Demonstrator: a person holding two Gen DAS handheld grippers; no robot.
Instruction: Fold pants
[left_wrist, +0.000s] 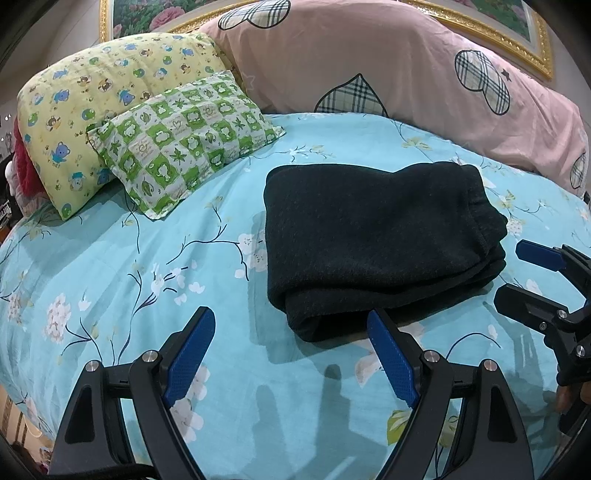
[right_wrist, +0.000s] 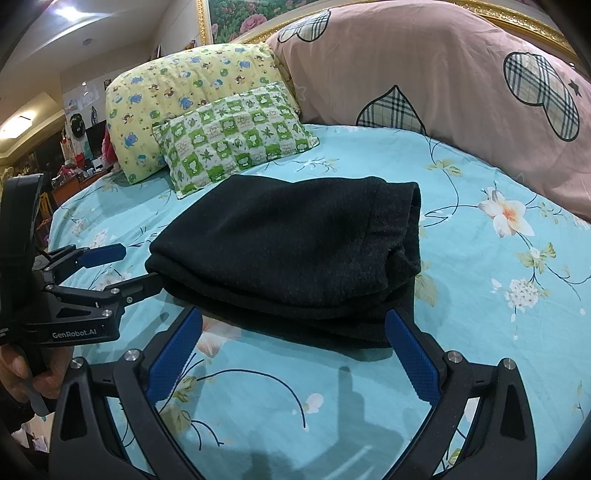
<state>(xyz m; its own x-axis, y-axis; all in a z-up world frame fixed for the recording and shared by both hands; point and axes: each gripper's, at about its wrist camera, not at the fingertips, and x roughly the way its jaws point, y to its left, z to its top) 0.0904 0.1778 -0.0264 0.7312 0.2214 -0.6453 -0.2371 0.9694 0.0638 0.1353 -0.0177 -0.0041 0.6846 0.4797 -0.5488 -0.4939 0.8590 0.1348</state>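
The black pants (left_wrist: 369, 236) lie folded into a thick rectangle on the turquoise flowered bedsheet (left_wrist: 147, 258). My left gripper (left_wrist: 290, 321) stands open just in front of the bundle's near left corner, with nothing between its blue pads. My right gripper (left_wrist: 517, 277) shows at the right edge of the left wrist view, open beside the bundle's right side. In the right wrist view the pants (right_wrist: 288, 243) fill the middle. The right gripper (right_wrist: 293, 317) is open at their near edge and holds nothing. The left gripper (right_wrist: 133, 266) is open there, its lower finger close against the bundle's left edge.
A green checked pillow (left_wrist: 184, 147) and a yellow cartoon pillow (left_wrist: 92, 107) lie at the back left. A rolled pink quilt (left_wrist: 406, 74) runs along the back and right under a gold picture frame (left_wrist: 517, 33). A hand (right_wrist: 22, 373) holds the left gripper's handle.
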